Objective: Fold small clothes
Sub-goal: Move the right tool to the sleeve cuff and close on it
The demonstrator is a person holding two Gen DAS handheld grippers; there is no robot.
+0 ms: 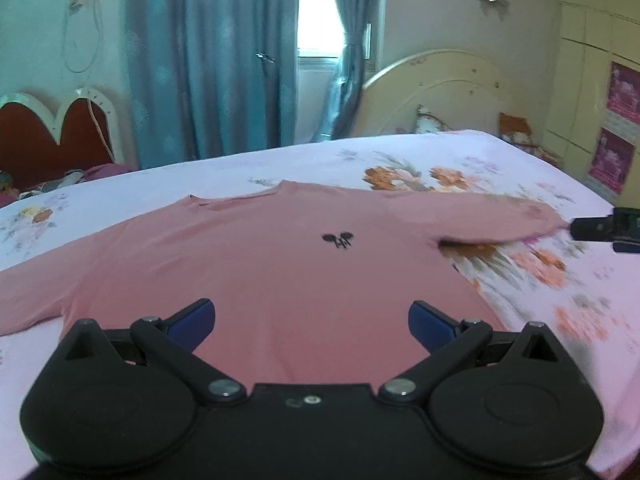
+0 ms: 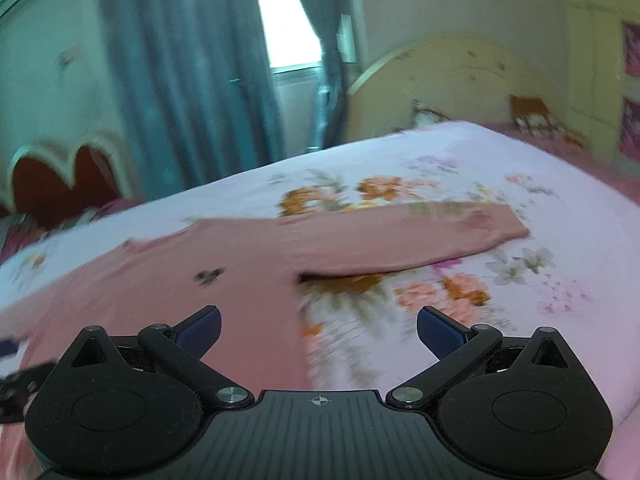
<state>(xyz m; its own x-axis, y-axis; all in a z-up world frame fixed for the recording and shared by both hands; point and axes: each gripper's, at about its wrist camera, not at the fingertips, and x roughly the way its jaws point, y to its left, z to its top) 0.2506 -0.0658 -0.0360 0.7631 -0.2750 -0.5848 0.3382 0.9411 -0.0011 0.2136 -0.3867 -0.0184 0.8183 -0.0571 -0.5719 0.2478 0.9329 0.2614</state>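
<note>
Left wrist view shows our pink shirt (image 1: 256, 264) lying face up and spread flat on the bed (image 1: 500, 160), neckline away from us, its right sleeve (image 1: 472, 216) stretched out sideways. Our left hand-held gripper (image 1: 312, 320) hangs above the hem with its jaws wide apart and nothing between them. Our right hand-held gripper (image 2: 319, 330) is just as wide and empty, poised above the shirt's side edge and the floral sheet beside it, and its view is smeared with motion.

The main risk, we judge, is a careless pinch: the sheet is thin and lies directly under the shirt, so a jaw closing low may catch both layers and drag the bedding up with the fold. Moving fast, as the blur suggests, we could also miss the sleeve cuff or grip only one layer, leaving a skewed, bunched fold.
</note>
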